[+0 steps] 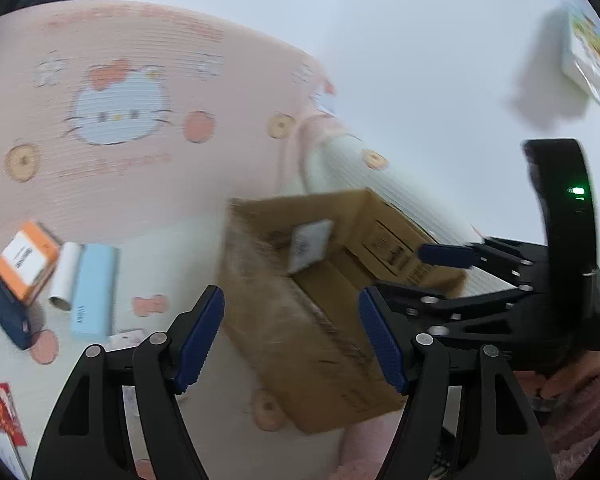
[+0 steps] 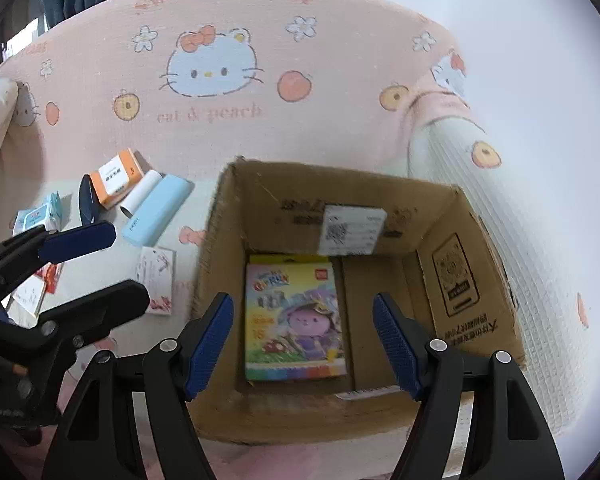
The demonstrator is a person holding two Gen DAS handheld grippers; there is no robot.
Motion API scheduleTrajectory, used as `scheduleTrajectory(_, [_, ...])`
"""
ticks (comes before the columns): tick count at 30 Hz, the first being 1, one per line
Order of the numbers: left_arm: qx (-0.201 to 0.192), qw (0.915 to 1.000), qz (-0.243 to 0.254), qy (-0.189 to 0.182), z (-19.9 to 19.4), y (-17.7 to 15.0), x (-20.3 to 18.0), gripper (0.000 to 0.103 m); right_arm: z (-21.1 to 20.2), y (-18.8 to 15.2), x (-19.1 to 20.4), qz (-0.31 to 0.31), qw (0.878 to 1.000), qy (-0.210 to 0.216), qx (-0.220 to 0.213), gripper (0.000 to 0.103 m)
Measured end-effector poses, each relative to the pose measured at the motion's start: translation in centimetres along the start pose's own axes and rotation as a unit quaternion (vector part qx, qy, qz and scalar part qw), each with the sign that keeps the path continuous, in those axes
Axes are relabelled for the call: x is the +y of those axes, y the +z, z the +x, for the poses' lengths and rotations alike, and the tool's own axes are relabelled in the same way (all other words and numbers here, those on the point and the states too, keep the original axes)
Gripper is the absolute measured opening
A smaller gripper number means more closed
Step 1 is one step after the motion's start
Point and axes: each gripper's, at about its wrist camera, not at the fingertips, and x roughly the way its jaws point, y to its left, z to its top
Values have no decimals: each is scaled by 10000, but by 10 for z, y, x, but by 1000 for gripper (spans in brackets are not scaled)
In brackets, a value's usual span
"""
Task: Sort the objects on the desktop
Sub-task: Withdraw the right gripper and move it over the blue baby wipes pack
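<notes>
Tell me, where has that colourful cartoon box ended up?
In the right wrist view, the colourful cartoon box lies flat on the floor of the open cardboard box, toward its left wall, just beyond the open right tongs.

My left wrist view is smeared with motion: the cardboard box [image 1: 324, 300] and the label [image 1: 310, 246] inside it are unreadable. The red card [image 1: 0, 412] is cut off by the edge. From my right wrist, the other gripper hides part of the red-and-white packets [image 2: 40, 284].
</notes>
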Motion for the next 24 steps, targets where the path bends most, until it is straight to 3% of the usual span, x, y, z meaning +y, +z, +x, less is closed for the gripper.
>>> scheduleTrajectory(6, [-92, 9971, -638, 394, -12, -5, 57, 73, 7, 19, 43, -263, 9991, 323, -102, 70])
scheduleTrajectory(9, [-89, 9947, -827, 607, -21, -12, 84, 73, 19, 28, 70, -564, 9979, 283, -115, 70])
scheduleTrajectory(24, [-52, 9775, -1032, 1839, -67, -36, 178, 73, 78, 70, 168, -753, 9852, 1539, -49, 70])
